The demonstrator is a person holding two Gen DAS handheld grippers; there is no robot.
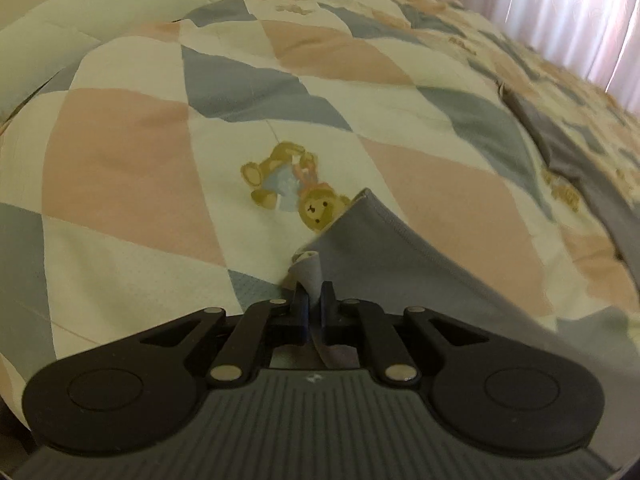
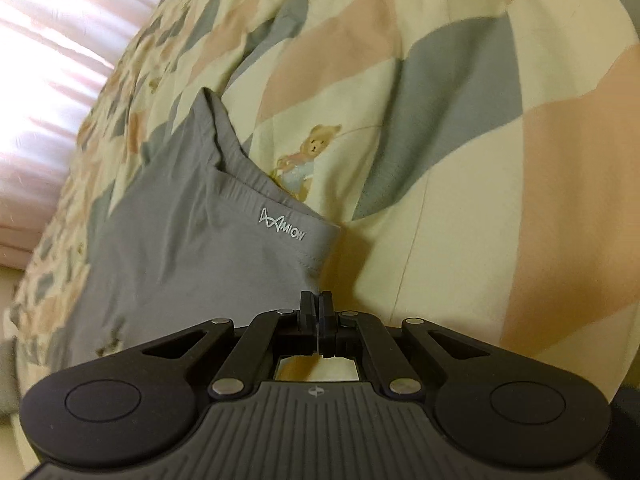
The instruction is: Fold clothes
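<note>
A grey garment (image 1: 400,264) lies over a patchwork quilt. Its near corner is pinched between the fingers of my left gripper (image 1: 315,292), which is shut on it, and the cloth runs off to the right. More of the same grey cloth (image 1: 560,140) shows further right. In the right wrist view the grey garment (image 2: 180,232) shows a waistband with a white logo (image 2: 282,226). My right gripper (image 2: 316,300) is shut on the lower edge of that waistband, and the cloth hangs up and to the left from it.
The quilt (image 1: 160,160) has pink, grey and cream diamonds with teddy bear prints (image 1: 296,188) and covers a bed (image 2: 480,160). A pale pillow (image 1: 80,12) lies at the far left. Pink curtains (image 1: 560,8) (image 2: 48,60) hang beyond the bed's far side.
</note>
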